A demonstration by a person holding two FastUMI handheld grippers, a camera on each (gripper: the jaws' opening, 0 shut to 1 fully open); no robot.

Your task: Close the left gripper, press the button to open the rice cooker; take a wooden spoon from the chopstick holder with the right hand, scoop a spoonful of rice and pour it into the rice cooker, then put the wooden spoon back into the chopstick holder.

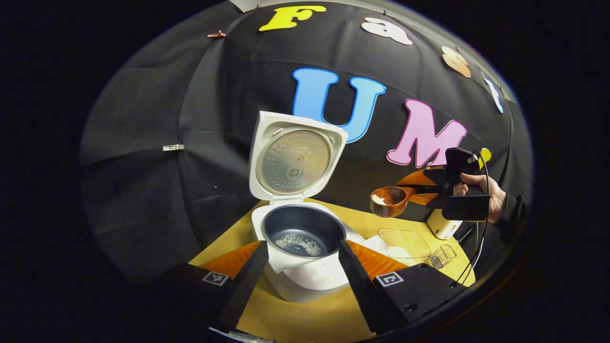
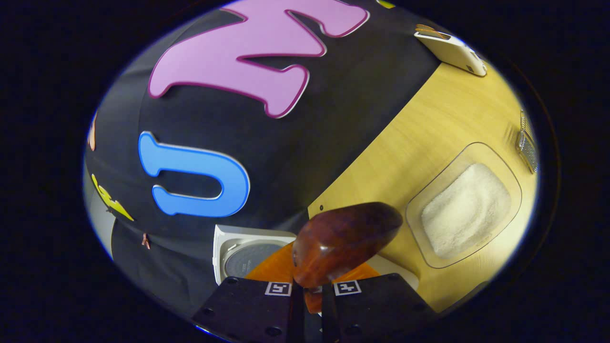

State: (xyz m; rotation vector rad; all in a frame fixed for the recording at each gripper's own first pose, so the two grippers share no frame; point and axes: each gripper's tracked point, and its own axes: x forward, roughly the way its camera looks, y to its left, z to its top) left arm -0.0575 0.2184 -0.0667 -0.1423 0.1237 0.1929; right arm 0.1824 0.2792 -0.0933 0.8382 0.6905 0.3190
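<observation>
Fingers of left gripper stood wide at frame bottom, w/ open cooker btwn. Right gripper pinched spoon handle, lower centre; rigid, light wood, prob slick, so grip near handle's end, bowl level.

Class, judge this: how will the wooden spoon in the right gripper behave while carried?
The wooden spoon looks solid, so probably stiff and light. Its glossy bowl suggests it may slip between the fingers. Rice in it could spill if it tilts.
</observation>
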